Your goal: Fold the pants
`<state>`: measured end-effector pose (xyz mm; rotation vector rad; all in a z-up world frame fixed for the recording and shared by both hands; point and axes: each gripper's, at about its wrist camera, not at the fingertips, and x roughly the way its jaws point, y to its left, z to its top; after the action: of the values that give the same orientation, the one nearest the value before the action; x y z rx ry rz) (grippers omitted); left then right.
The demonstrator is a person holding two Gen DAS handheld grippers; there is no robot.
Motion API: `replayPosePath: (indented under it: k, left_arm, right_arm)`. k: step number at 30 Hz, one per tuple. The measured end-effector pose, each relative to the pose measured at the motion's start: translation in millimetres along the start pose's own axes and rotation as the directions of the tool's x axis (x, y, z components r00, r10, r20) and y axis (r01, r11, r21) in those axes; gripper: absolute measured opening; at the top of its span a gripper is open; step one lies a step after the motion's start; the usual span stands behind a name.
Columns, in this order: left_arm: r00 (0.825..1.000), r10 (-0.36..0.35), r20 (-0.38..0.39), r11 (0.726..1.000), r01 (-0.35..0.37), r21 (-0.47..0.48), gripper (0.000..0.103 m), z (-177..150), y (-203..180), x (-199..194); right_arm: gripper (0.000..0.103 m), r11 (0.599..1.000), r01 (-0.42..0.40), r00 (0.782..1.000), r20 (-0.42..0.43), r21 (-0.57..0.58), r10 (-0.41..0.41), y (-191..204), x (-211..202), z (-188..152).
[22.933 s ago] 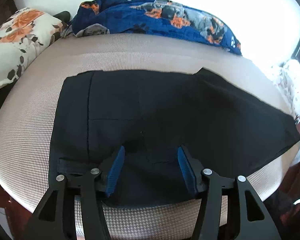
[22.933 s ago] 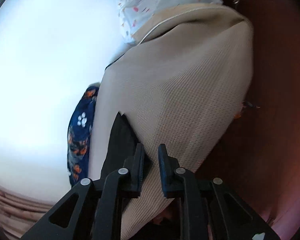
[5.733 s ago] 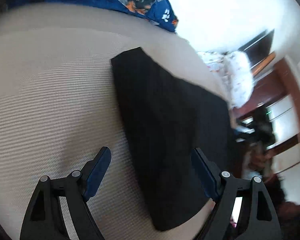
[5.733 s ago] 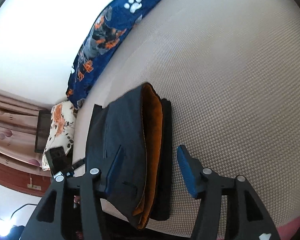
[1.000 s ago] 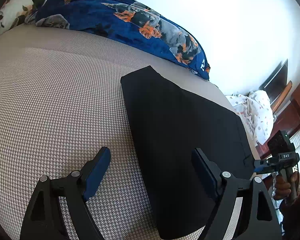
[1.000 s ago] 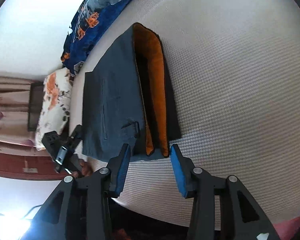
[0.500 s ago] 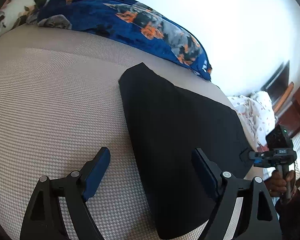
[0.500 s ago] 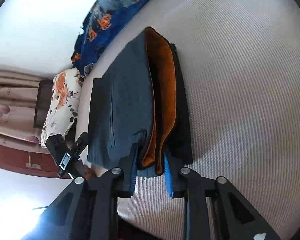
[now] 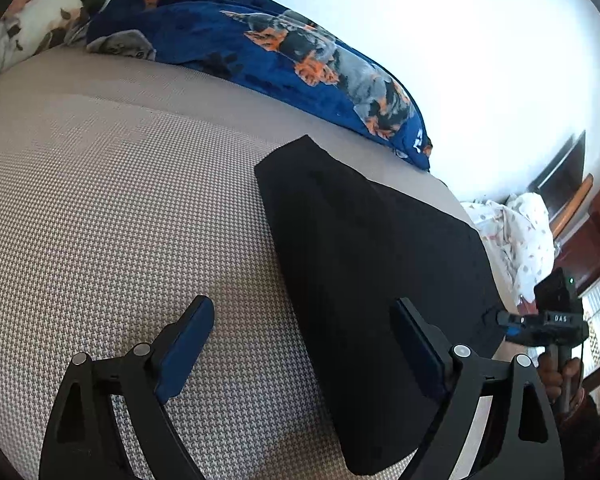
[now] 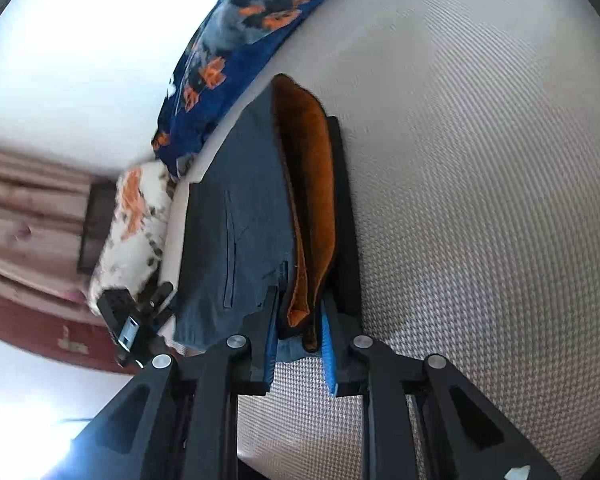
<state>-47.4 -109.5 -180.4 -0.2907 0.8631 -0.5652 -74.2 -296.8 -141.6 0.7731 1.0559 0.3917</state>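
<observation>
A bright bedroom, a bed (image 9: 100, 208) under a beige houndstooth cover: this is where your folded pants (image 9: 372, 280) lie, along the near right part of the mattress, with a blue dog-print blanket (image 9: 260, 52) bunched against the white wall behind them.

Your right claw (image 10: 298, 330) is clenched on the near end of the stack, its blue pads pinching the orange lining (image 10: 314, 208) and the dark layers around it at the waistband corner. Your left claw (image 9: 300, 354) hangs released above the opposite end, one finger over bare cover, the other over the dark cloth, gripping nothing.

The risk sits in that right-hand pinch. From the right wrist view you cannot tell whether every layer is caught; the lowest dark layer lies wide of the pads and may be outside them. Lift or drag from here and the free layers could slide, fanning the stack open and undoing the fold. A one-ended pull would also let the far end trail and crease, since the left claw is not supporting it.

Mind the mattress edge too: the bundle rests near it, and a tug toward you could tip the loose end off the bed. A floral pillow (image 10: 136, 216) beside the pants is the only thing close by.
</observation>
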Motion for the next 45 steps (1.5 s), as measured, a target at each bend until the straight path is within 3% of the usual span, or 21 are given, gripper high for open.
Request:
replayPosePath:
  k: [6,11,16,19,22,26,28,30,31,32,35,38,40,43,45]
  left_arm:
    - [0.997,-0.061,-0.037,0.997,0.059,-0.058,0.09,5,6,-4]
    - [0.982,-0.15,-0.118,0.987,0.142,-0.07,0.09,8,2,-2]
    - [0.944,-0.249,-0.217,0.968,0.24,-0.069,0.09,9,-5,14]
    - [0.893,-0.351,-0.283,0.936,0.338,-0.095,0.09,12,-11,25]
    - [0.875,-0.35,-0.333,0.934,0.354,-0.053,0.09,16,-22,36]
    - [0.883,-0.323,-0.34,0.94,0.341,-0.007,0.09,24,-36,48]
    - [0.899,-0.306,-0.314,0.947,0.32,-0.009,0.09,29,-38,54]
    - [0.921,-0.25,-0.297,0.963,0.268,0.021,0.079,32,-43,58]
    - [0.941,-0.171,-0.291,0.977,0.201,0.075,0.064,32,-49,59]
    - [0.95,-0.125,-0.285,0.982,0.16,0.104,0.048,29,-51,57]
    - [0.964,-0.037,-0.265,0.984,0.081,0.158,0.036,25,-54,55]
    - [0.976,0.047,-0.21,0.964,0.01,0.264,0.035,16,-67,50]
    - [0.98,0.122,-0.156,0.933,-0.059,0.356,0.035,9,-80,46]
    - [0.978,0.184,-0.096,0.894,-0.127,0.429,0.035,2,-89,46]
    - [0.977,0.2,-0.08,0.887,-0.146,0.439,0.035,1,-90,47]
  right_arm:
    - [0.04,0.988,0.119,0.992,0.058,-0.1,-0.114,11,-22,11]
    - [0.044,0.984,0.127,0.991,-0.023,-0.128,-0.131,0,-4,29]
    - [0.045,0.989,0.064,0.992,-0.096,-0.136,-0.077,-6,19,44]
    - [0.046,0.992,0.0,0.99,-0.143,-0.129,-0.018,-6,31,55]
    - [0.048,0.982,-0.065,0.978,-0.205,-0.175,0.028,1,46,57]
    - [0.046,0.977,-0.176,0.963,-0.227,-0.118,0.146,-6,60,66]
    - [0.043,0.977,-0.174,0.967,-0.207,-0.126,0.146,-5,63,69]
    - [0.041,0.976,-0.163,0.973,-0.19,-0.144,0.135,-2,65,69]
    - [0.038,0.977,-0.153,0.976,-0.176,-0.146,0.126,-2,66,68]
    - [0.036,0.979,-0.144,0.979,-0.168,-0.145,0.119,-3,64,68]
    - [0.031,0.976,-0.108,0.987,-0.135,-0.188,0.084,2,63,65]
    - [0.029,0.957,-0.028,0.997,-0.073,-0.288,0.007,16,61,56]
    - [0.029,0.956,-0.004,0.999,-0.044,-0.292,-0.009,16,59,53]
    - [0.028,0.937,0.07,0.997,0.014,-0.342,-0.07,25,58,45]
    - [0.028,0.924,0.11,0.994,0.041,-0.366,-0.102,31,58,42]
